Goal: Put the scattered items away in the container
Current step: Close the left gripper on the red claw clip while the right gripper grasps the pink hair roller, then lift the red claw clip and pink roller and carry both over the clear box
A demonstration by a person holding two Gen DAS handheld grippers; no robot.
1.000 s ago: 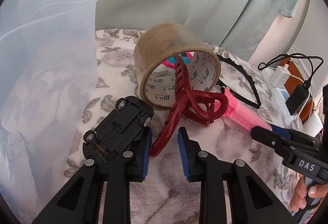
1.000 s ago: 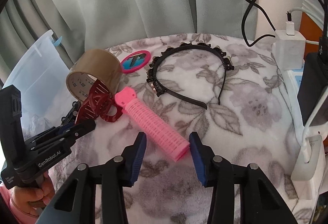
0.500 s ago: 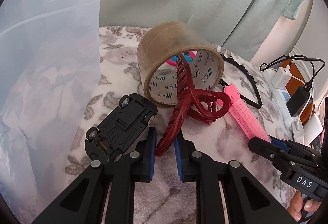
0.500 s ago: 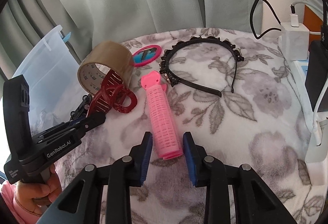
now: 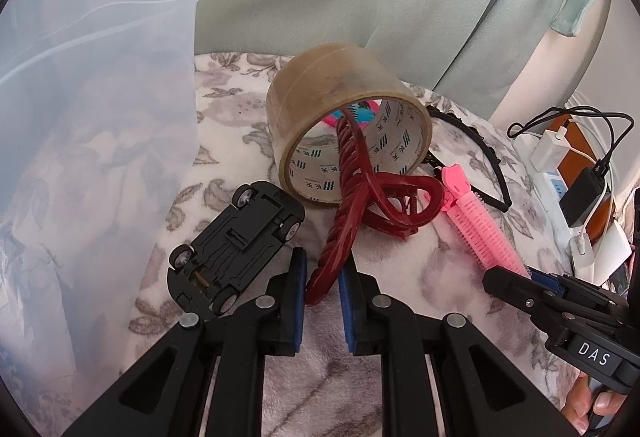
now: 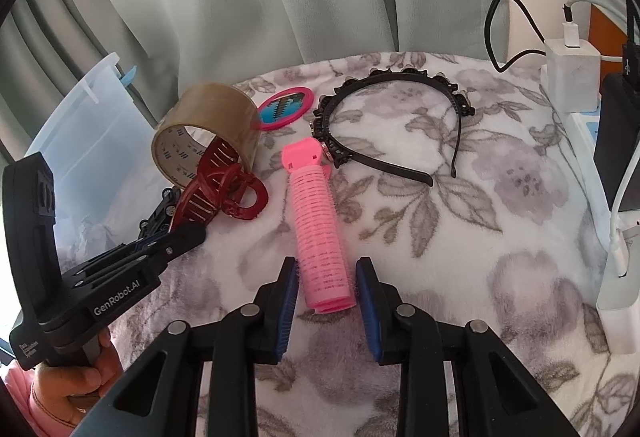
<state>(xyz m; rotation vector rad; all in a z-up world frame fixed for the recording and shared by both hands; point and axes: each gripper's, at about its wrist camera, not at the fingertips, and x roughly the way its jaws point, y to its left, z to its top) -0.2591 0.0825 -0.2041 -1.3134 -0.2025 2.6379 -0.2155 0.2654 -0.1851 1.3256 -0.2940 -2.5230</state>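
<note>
The claw clip is between my left fingers. My left gripper is closing on its near tip, and the pads look to be touching the dark red plastic on both sides. I think the clip is light, hard and smooth, so it can slip or turn in a grip at the tip only. It also has teeth and a spring hinge, which I judge a little fragile, so I should press on the solid curved arm, not on the teeth. Its far end reaches into the tape roll just ahead of my fingers and may catch there.

The roller lies between my right fingers, with its near end in the gap. My right gripper is closing too; the right pad seems to touch it, at the left pad I cannot tell. I think the roller is very light, a hollow tube with a rough bristle surface, so it grips well but can be squashed. The middle of the tube would be the better place to hold.

A toy car lies upside down just left of my left fingers. Ahead of the roller lies a headband, and a small mirror lies beside the tape. The container stands far to the left of both grippers, on the blanket.
</note>
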